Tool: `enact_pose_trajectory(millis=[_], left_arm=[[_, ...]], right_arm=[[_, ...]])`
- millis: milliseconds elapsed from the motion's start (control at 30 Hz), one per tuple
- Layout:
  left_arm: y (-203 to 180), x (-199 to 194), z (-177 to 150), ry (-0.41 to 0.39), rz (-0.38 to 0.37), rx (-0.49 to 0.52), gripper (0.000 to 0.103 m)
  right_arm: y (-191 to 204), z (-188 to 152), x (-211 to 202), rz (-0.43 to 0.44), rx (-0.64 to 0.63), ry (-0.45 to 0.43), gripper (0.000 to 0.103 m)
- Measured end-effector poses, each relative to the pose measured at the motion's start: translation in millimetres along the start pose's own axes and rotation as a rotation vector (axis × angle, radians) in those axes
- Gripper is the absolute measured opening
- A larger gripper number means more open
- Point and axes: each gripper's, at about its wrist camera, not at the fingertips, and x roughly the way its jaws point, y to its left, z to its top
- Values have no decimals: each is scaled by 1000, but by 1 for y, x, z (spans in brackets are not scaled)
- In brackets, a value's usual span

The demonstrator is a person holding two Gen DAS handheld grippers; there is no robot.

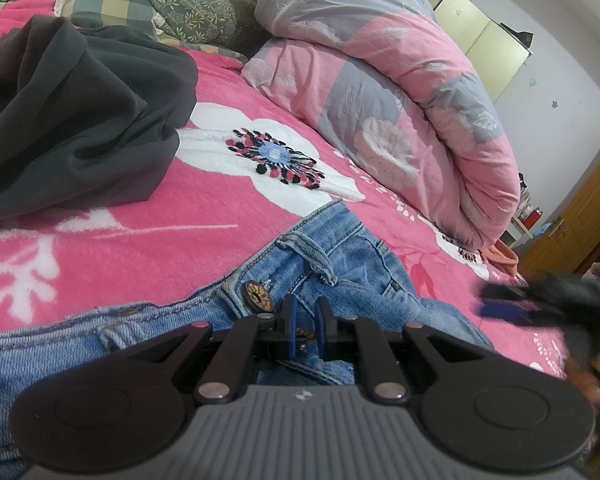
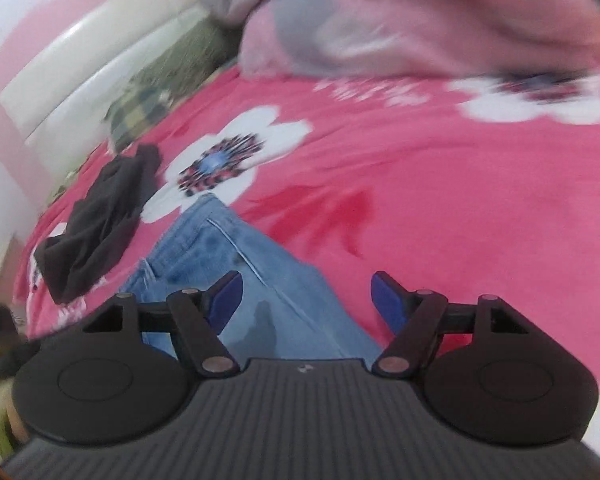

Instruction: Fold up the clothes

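My left gripper [image 1: 304, 326] pinches jeans [image 1: 340, 264] waistband; right gripper [image 2: 306, 300] fingers apart, empty; shallow pinch could slip

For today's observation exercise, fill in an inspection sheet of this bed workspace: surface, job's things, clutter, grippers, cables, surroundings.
Surface: pink fleece blanket with white flowers covering the bed.
Job's things: blue denim jeans lying on the blanket, waistband with a brass button nearest the left gripper; crumpled dark grey garment further off.
Clutter: rolled pink and grey floral duvet; checked and leaf-patterned pillows.
Grippers: left gripper fingers close together at the waistband; right gripper fingers wide apart over a jeans leg, nothing between them.
Cables: nothing seen.
Surroundings: cream wardrobe, wooden door.
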Motion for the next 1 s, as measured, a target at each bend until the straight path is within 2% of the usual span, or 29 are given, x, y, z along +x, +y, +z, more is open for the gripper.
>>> enact_pose_trajectory(millis=[133, 200, 300, 333, 367, 400, 433, 533, 667, 800, 900, 1000], left_arm=[[-1, 0, -1, 0, 5, 9, 13], [-2, 0, -1, 1, 8, 13, 13], [-4, 0, -2, 1, 15, 24, 13], [-5, 0, -2, 0, 18, 28, 12], [-6, 0, -2, 0, 19, 30, 12], [-6, 0, -2, -1, 19, 31, 13], [-6, 0, -2, -2, 18, 30, 13], [-5, 0, -2, -4, 17, 25, 13], [-6, 0, -2, -9, 23, 26, 12], [-7, 0, -3, -11, 27, 30, 12], [-6, 1, -2, -8, 24, 30, 12], [-6, 1, -2, -9, 23, 32, 12]], right_arm=[[12, 33, 68, 31, -48, 73, 71], [26, 32, 87, 64, -121, 118, 71], [46, 21, 95, 26, -254, 149, 71], [52, 17, 94, 13, -287, 152, 63], [57, 14, 93, -1, -314, 154, 45], [63, 13, 91, -15, -322, 152, 34], [68, 11, 90, -29, -331, 150, 26], [97, 6, 84, -122, -445, 115, 17], [134, 4, 70, -224, -653, -26, 15], [145, -4, 81, -283, -769, -86, 15], [135, -15, 107, -326, -809, -59, 15], [115, -16, 119, -309, -731, -69, 19]])
